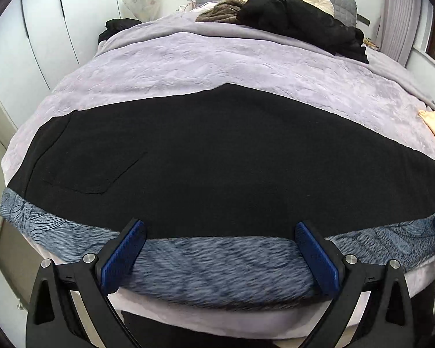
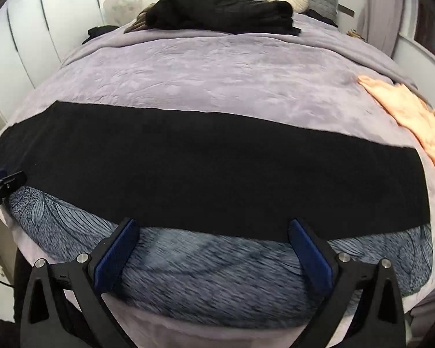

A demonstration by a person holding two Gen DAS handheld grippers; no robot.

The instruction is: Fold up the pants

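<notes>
the black pants (image 1: 217,156) are lying flat across the foot of the bed, on the lilac blanket (image 1: 217,63), w/ their near edge running along the blue patterned strip (image 1: 217,264) at the bed's front. long axis is going left-right across both views, i.e. crosswise to the way both tongs are pointing. they're looking already doubled leg on leg, though black on black is making that hard to confirm.

the left gripper (image 1: 220,232) is hovering w/ jaws spread wide, nothing between them, tips sitting just at the pants' near edge. a pocket seam (image 1: 101,179) is showing to its left, so the waist end is prob lying on the left side. the right gripper (image 2: 214,229) is likewise gaping wide and empty, tips right by the near edge, w/ the squared-off hem end (image 2: 420,185) lying to its right.

so left is nearer the waist, right is nearer the hems. next move is prob calling for one end being carried along that long axis to the other, rather than a push away toward the pillows.

the peach cloth (image 2: 414,116) is sitting apart, off the right end.
</notes>
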